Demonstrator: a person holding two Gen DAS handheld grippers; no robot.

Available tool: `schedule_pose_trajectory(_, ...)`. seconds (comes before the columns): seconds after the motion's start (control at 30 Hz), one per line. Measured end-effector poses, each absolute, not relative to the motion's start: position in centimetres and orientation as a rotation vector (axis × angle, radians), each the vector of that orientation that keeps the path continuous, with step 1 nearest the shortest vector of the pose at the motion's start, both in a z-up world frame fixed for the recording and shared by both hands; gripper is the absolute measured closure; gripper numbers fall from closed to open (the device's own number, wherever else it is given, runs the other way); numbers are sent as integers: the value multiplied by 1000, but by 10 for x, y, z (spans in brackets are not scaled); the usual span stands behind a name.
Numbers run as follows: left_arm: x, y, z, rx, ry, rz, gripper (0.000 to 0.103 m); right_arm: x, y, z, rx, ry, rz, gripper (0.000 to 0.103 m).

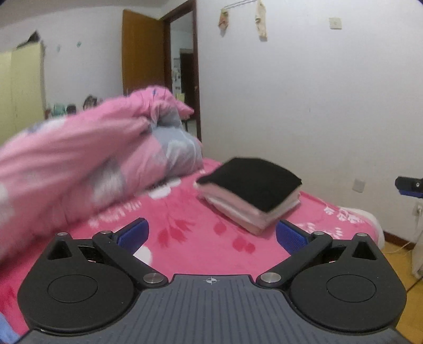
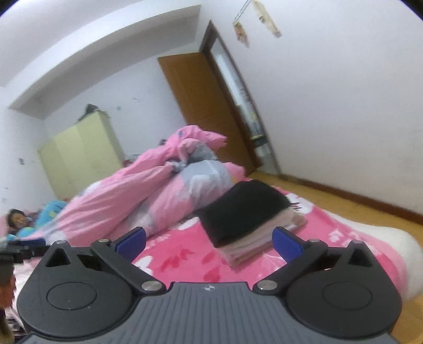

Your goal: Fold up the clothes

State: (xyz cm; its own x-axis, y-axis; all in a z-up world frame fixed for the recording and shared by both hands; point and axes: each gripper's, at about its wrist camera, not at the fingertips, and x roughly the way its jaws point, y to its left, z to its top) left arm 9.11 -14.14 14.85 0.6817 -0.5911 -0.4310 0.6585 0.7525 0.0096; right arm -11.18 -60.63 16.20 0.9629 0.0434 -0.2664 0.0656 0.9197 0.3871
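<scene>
A crumpled pink and grey duvet (image 1: 87,158) is heaped on the left of the pink floral bedspread (image 1: 190,238). Far behind stand a pale yellow wardrobe (image 2: 79,156) and an open wooden door (image 1: 142,50). Small cloths (image 1: 260,21) hang high on the white wall.

No readable text, pink bedspread (image 1: 201,238) shows blurred white lettering (illegible), no labels

— What sort of room is this?
— A home bedroom. Ahead of the open jaws lies a bed (image 1: 185,238) under a pink flowered blanket, with a bunched pink quilt (image 2: 148,190) beyond the left finger.
— Anything else?
— A pale yellow wardrobe (image 2: 79,156) far off to the left, a brown wooden door (image 1: 142,53) standing open straight ahead, white walls, and a wood floor (image 2: 343,201) to the right.
</scene>
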Motion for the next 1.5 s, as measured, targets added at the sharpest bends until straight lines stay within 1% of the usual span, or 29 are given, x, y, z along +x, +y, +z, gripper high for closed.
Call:
schedule_pose_trajectory(0.13, 94, -139, 131, 72, 491, -695, 0, -116, -578, 157, 332, 276, -85, 0)
schedule_pose_trajectory(0.23, 85, -133, 129, 46, 492, -655, 0, -115, -567, 150, 335, 287, -86, 0)
schedule_pose_trajectory(0.47, 81, -149, 131, 100, 428, -598, 0, -109, -554, 151, 321, 310, -153, 0)
schedule_pose_trajectory(0.77, 90, -167, 129, 104, 451, -487, 0, -87, -530, 153, 223, 356, -270, 0)
schedule_pose_trajectory(0.97, 89, -182, 128, 184, 410, -454, 0, -76, -517, 152, 153, 364, -293, 0)
schedule_pose_trajectory(1.17, 81, -192, 124, 192, 357, -456, 0, -62, -509, 151, 130, 389, -317, 0)
schedule_pose_trajectory(1.5, 87, -210, 113, 221, 428, -411, 0, -45, -494, 137, 53, 424, -359, 0)
